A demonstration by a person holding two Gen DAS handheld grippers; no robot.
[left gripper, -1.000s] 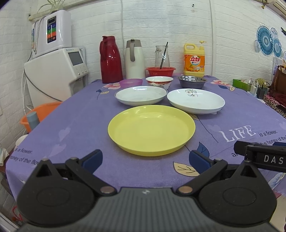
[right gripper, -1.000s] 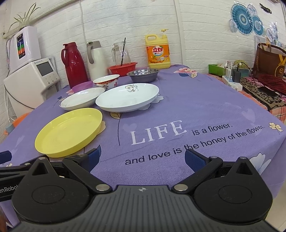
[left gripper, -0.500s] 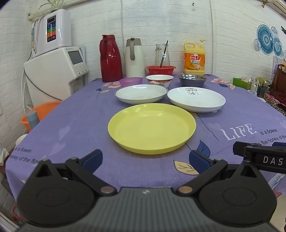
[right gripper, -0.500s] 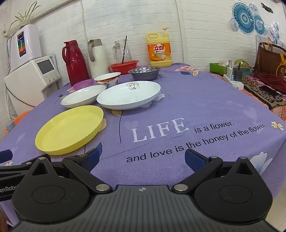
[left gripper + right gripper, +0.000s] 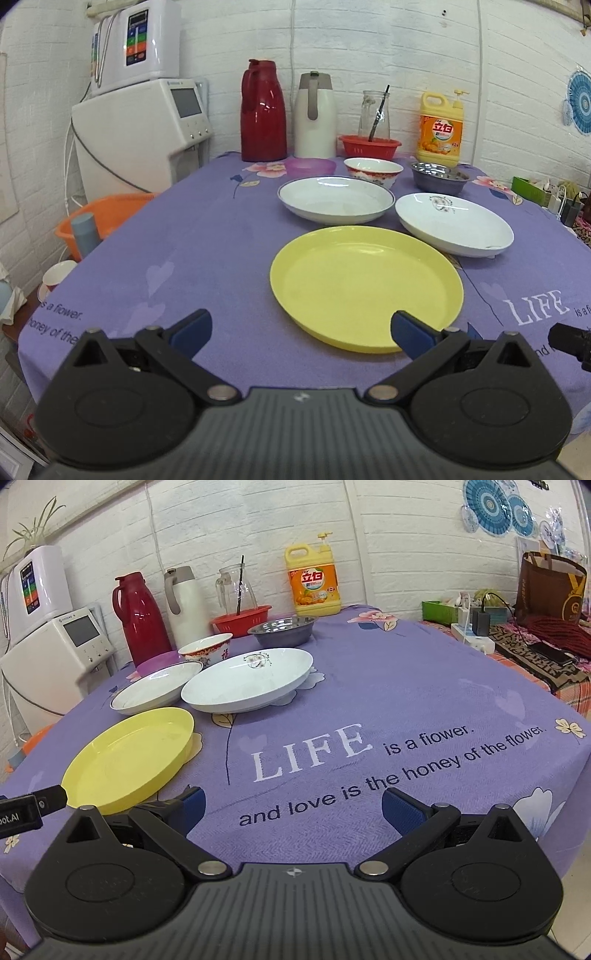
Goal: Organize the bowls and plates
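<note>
A yellow plate lies nearest me on the purple tablecloth. Behind it sit a blue-rimmed white plate and a white plate with a flower print. Further back stand a purple bowl, a red-patterned bowl and a steel bowl. My left gripper hovers open at the table's near edge, its right fingertip over the yellow plate's rim. My right gripper is open above the printed lettering, holding nothing.
Along the back wall stand a red thermos, a white thermos, a glass jug in a red basket and a yellow detergent bottle. A white appliance and an orange basin are left of the table.
The left gripper has shifted left and turned, so the plates now sit to the right of its view. The right gripper has moved slightly forward. Nothing was grasped.
</note>
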